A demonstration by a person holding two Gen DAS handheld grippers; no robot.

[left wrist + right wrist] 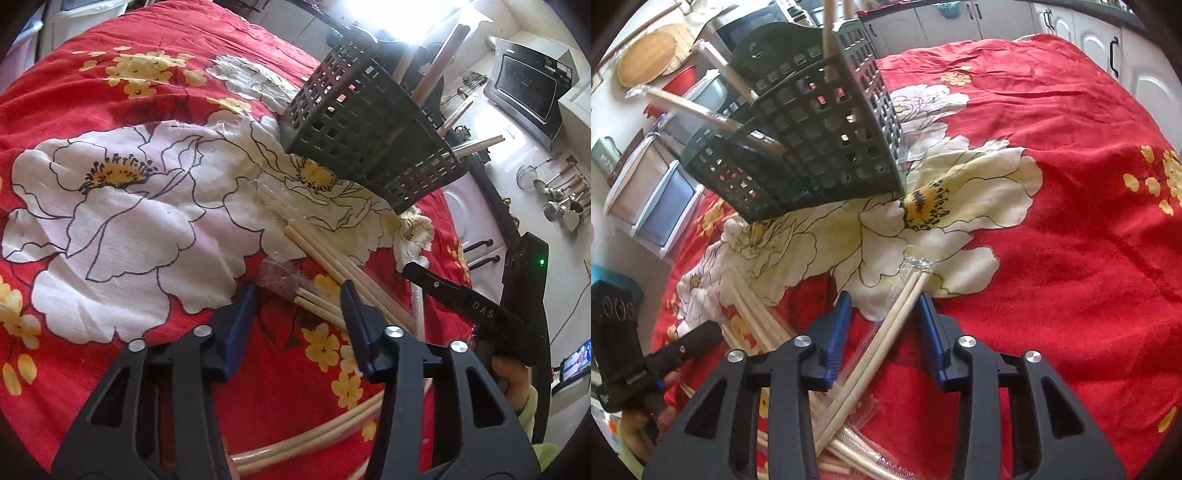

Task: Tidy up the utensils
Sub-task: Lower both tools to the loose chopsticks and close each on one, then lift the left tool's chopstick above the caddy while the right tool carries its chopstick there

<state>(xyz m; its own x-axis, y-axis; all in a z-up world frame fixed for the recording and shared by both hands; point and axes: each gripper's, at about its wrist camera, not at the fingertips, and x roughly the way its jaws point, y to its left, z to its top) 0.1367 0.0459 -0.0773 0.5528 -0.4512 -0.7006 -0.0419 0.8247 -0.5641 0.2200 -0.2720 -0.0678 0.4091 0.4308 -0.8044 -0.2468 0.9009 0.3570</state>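
Observation:
A black lattice utensil basket point(369, 122) point(820, 125) stands tilted on the red floral cloth, with several wrapped chopsticks point(439, 66) point(701, 110) sticking out of it. More pale chopsticks point(332, 254) lie loose on the cloth below it. My left gripper point(299, 295) is open, low over the cloth, and the ends of a wrapped pair lie between its blue pads. My right gripper point(884, 306) is open too, astride a pair of chopsticks in clear wrap point(905, 310). That pair runs close to the right pad. Each view shows the other gripper's black finger point(443, 288) point(698, 338).
The red cloth point(129, 92) point(1071, 221) covers the whole table. A microwave point(528, 85) and hanging ladles point(565, 195) are beyond it on one side. Storage boxes point(653, 188), a round wooden board point(650, 55) and white cupboards point(1071, 29) lie around the other edges.

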